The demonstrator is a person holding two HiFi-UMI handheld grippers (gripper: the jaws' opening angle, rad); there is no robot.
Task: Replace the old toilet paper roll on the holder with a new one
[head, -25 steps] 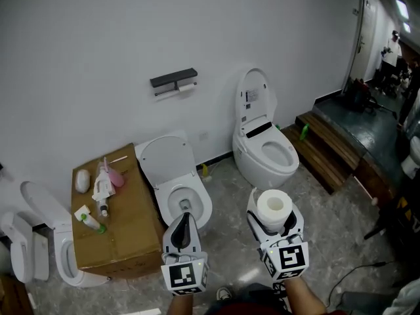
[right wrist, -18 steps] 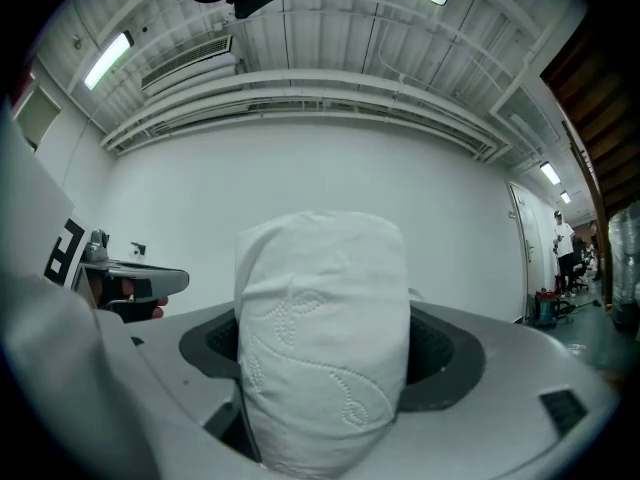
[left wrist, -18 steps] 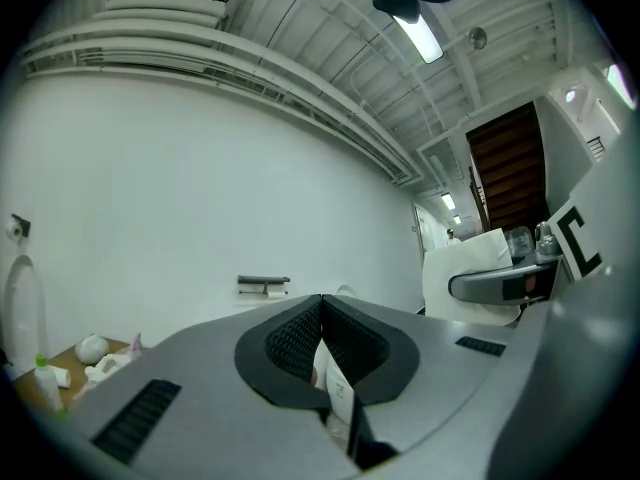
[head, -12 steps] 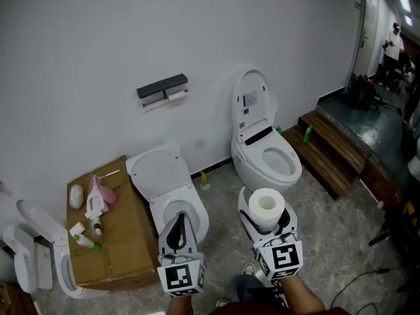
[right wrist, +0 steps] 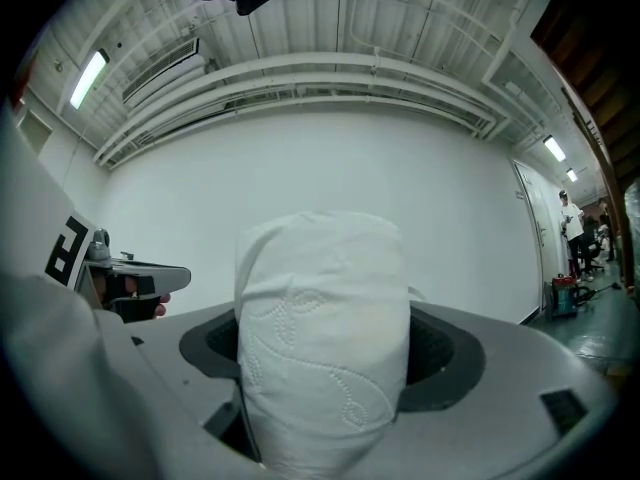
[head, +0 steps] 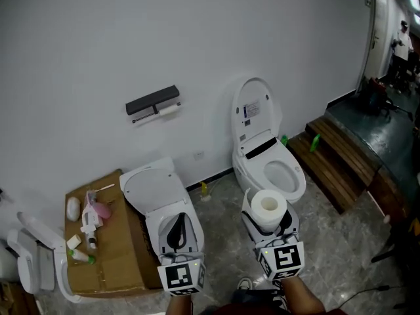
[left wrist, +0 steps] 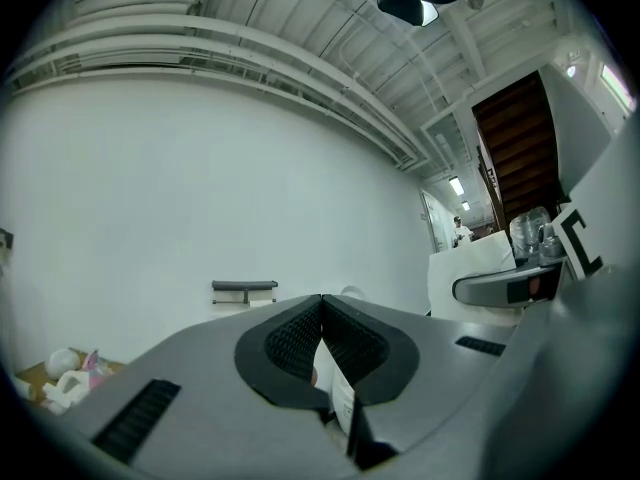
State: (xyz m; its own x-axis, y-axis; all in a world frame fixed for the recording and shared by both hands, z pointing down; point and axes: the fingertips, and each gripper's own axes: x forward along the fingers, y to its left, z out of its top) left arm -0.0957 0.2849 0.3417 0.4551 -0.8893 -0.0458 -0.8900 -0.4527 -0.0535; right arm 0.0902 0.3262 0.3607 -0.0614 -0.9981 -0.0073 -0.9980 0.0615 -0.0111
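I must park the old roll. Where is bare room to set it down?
The cardboard box is bare on the side beside the open toilet; its left is crowded with bottles. The wooden step is bare past the green bottle.

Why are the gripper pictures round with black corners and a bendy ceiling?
Left gripper view: the wide-angle lens bends the ceiling beams and blacks out the corners. Right gripper view: same bending; the toilet paper roll looks giant, being so close. Head view: less bent, evenly lit.
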